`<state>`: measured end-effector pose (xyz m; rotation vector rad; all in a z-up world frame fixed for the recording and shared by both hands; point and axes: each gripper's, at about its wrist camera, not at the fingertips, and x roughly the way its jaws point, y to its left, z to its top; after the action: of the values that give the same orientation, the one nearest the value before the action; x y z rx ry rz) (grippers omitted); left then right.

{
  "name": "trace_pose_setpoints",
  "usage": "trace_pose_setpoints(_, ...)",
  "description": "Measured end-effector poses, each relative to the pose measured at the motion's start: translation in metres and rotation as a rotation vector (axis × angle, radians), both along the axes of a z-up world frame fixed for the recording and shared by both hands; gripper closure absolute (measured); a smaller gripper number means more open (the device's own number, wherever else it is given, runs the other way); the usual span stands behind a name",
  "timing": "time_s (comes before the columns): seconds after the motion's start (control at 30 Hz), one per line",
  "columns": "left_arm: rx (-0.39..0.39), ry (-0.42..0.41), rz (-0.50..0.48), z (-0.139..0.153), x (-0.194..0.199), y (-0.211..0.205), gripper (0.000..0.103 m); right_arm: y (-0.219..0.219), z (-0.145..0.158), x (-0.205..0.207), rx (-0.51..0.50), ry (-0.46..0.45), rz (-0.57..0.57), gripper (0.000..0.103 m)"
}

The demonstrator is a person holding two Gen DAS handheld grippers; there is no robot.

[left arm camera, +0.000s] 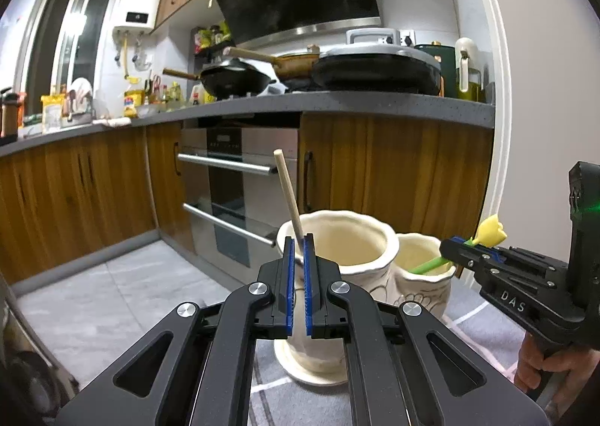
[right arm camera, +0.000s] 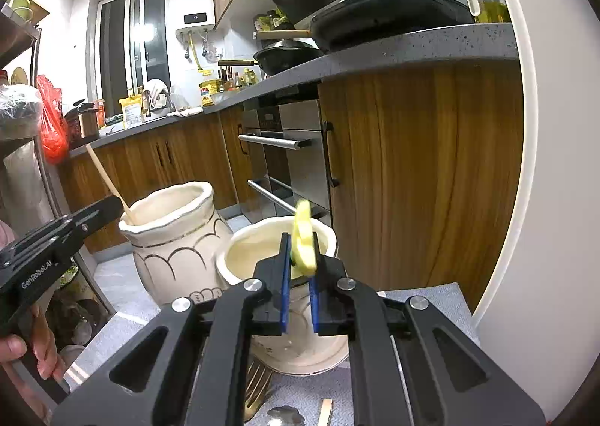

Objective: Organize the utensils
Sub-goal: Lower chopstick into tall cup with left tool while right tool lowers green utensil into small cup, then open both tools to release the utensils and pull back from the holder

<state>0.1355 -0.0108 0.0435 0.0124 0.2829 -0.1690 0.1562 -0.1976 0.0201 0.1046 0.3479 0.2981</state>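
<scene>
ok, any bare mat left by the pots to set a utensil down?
Little. Right wrist view: bare mat right of the small pot, up to the mat's edge. Left wrist view: a strip of mat before the tall pot. Crowded: a fork and other utensils lie in front of the small pot; the pots stand close together.

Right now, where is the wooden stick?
The wooden stick is pinched in the left gripper, its lower end inside the taller cream vase, left of the shorter vase.
</scene>
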Motion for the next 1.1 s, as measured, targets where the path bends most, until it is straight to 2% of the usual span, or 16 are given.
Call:
trace_pose_setpoints(0.1,-0.005,0.000,0.003,0.000,-0.001,0.002,0.093,-0.001,0.001,-0.001,0.006,-0.003,0.002,0.095)
trace_pose_setpoints(0.2,0.000,-0.002,0.005,0.000,-0.001,0.002,0.088,0.000,0.000,-0.001,0.006,0.002,-0.001,0.089)
trace_pose_setpoints(0.27,-0.002,-0.005,0.005,0.000,-0.001,0.004,0.079,-0.002,0.000,-0.003,0.011,-0.004,-0.002,0.068)
trace_pose_setpoints(0.33,-0.006,-0.009,0.005,0.000,-0.004,0.005,0.068,-0.001,0.001,-0.006,0.012,-0.012,-0.002,0.063)
trace_pose_setpoints(0.4,-0.002,-0.017,0.008,0.000,-0.008,0.005,0.064,-0.001,0.003,-0.008,0.016,-0.018,-0.004,0.054)
trace_pose_setpoints(0.47,0.002,-0.025,0.012,0.001,-0.012,0.006,0.055,-0.002,0.005,-0.010,0.025,-0.018,-0.004,0.041)
trace_pose_setpoints(0.5,0.005,-0.030,0.014,0.002,-0.015,0.006,0.048,-0.003,0.007,-0.012,0.031,-0.017,-0.006,0.039)
trace_pose_setpoints(0.57,0.005,-0.038,0.018,0.003,-0.021,0.006,0.037,-0.006,0.010,-0.018,0.044,-0.021,-0.009,0.023)
trace_pose_setpoints(0.63,-0.001,-0.040,0.029,0.003,-0.029,0.009,0.023,-0.010,0.012,-0.026,0.055,-0.024,-0.015,0.014)
trace_pose_setpoints(0.67,-0.003,-0.042,0.032,0.003,-0.033,0.010,0.022,-0.012,0.012,-0.030,0.059,-0.023,-0.016,0.011)
trace_pose_setpoints(0.73,-0.004,-0.043,0.036,0.003,-0.039,0.011,0.012,-0.015,0.013,-0.037,0.066,-0.024,-0.024,0.005)
trace_pose_setpoints(0.87,-0.003,-0.032,0.045,0.000,-0.054,0.014,0.008,-0.023,0.013,-0.051,0.080,-0.016,-0.070,0.005)
trace_pose_setpoints(1.1,-0.006,0.022,0.060,0.004,-0.068,0.020,0.007,-0.033,0.011,-0.059,0.072,0.049,-0.111,0.005)
